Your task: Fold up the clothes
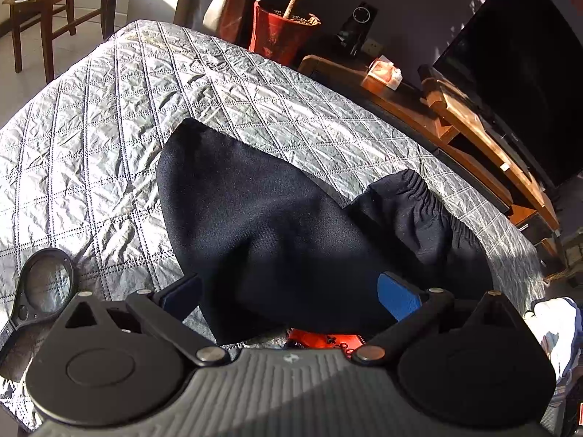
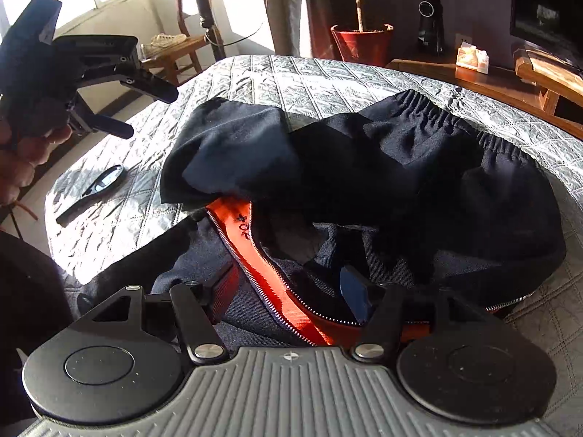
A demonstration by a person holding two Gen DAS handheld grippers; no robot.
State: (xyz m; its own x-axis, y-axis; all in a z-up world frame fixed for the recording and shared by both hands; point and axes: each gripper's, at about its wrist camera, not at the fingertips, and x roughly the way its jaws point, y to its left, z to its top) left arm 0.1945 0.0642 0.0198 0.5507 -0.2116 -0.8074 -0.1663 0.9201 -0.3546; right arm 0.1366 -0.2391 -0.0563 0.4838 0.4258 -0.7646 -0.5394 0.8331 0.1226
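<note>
A dark navy jacket lies crumpled on the grey quilted cover. Its orange lining and zipper show at the near side, and the gathered elastic hem lies at the far right. One sleeve is laid across the body. My left gripper is open and hangs over the jacket's near edge. In the right wrist view a hand holds this left gripper in the air, empty. My right gripper is open, low over the orange lining.
A black magnifying glass lies on the cover to the left. Behind the cover stand a red plant pot, a wooden TV stand with a dark screen, and a wooden chair holding shoes. White cloth lies at the right.
</note>
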